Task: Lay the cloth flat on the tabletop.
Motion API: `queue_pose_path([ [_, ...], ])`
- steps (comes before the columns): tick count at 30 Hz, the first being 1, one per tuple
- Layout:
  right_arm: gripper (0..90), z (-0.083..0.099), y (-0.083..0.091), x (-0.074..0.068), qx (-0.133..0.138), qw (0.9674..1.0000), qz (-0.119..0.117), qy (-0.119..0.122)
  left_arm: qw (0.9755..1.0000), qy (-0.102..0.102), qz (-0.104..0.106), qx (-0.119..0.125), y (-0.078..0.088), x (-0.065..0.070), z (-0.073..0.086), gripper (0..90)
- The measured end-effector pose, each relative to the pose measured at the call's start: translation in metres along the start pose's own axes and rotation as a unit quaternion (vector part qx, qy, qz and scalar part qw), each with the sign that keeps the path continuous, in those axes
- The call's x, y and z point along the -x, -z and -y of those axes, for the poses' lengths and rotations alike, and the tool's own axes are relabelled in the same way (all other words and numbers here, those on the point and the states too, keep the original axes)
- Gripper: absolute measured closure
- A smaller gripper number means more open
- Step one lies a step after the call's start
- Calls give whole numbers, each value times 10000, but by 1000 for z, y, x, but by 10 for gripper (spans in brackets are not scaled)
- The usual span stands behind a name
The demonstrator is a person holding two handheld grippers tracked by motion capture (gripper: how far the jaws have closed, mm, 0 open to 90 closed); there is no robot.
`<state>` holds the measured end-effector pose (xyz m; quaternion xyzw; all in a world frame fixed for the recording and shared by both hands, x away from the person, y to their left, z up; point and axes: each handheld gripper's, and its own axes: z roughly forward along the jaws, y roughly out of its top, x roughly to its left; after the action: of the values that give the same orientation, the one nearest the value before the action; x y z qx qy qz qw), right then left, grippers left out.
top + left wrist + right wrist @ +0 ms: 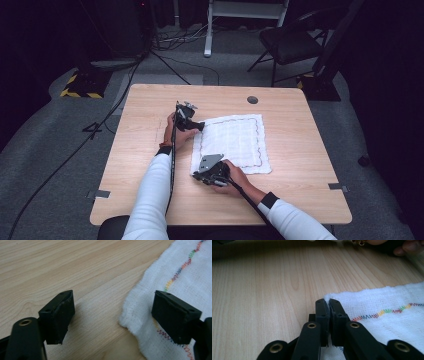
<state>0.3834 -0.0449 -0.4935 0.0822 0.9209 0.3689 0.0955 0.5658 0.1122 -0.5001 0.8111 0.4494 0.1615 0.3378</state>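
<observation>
A white cloth [235, 142] with a multicoloured stitched border lies flat on the wooden table [145, 195]. My left gripper [200, 126] is at the cloth's far left corner. In the left gripper view it [113, 293] stands open, one jaw over bare wood and the other over the cloth [180, 272], with the corner between them. My right gripper [196, 175] is at the near left corner. In the right gripper view it [327, 301] is shut, pinching the corner of the cloth [387, 300] between its pads.
A round hole [252, 99] sits in the table's far edge, and tape marks [101, 194] lie on the near corners. Behind the table stand a black chair [292, 42] and a yellow-and-black striped base [82, 85], with cables on the grey floor.
</observation>
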Motion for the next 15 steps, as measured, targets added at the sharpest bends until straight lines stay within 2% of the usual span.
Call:
queue_pose_path([
  [3,869,0,0,0,-11,10000,-3,33,9995,-196,238,86,2,3,1,378],
  [7,869,0,0,0,-9,10000,-7,24,9979,-328,543,90,5,2,2,612],
  [10,869,-1,-1,1,-3,10000,2,7,9966,-315,761,36,6,-2,2,781],
  [12,869,-1,-1,2,13,10000,4,-5,9963,-322,796,55,7,-4,3,834],
  [15,869,-1,-2,3,20,10000,16,6,9962,-283,820,62,8,-6,5,850],
])
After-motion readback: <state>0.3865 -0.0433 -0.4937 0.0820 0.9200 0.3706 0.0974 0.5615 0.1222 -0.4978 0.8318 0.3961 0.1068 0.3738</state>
